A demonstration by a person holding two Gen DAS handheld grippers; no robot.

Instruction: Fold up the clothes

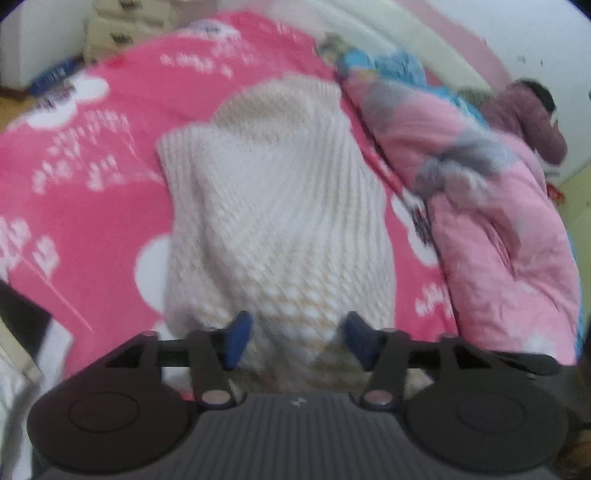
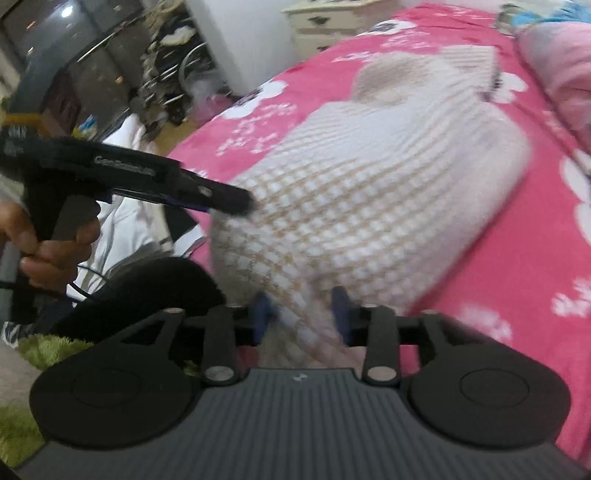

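A cream knitted sweater (image 1: 273, 192) lies folded into a long shape on the pink flowered bedspread (image 1: 92, 155). My left gripper (image 1: 299, 330) hovers over its near end, blue fingertips (image 1: 240, 332) spread apart with knit showing between them, not pinched. In the right wrist view the same sweater (image 2: 369, 177) runs away from my right gripper (image 2: 301, 310), whose jaws stand apart around its near corner without pressing it. A hand (image 2: 44, 251) holds the left gripper (image 2: 236, 201) at the sweater's left edge. Both views are blurred.
A bunched pink quilt (image 1: 498, 240) lies along the right side of the bed, with a figure in dark red (image 1: 528, 114) beyond it. A cream drawer unit (image 2: 325, 22) and a wheelchair (image 2: 177, 74) stand past the bed. A green rug (image 2: 37, 354) is on the floor.
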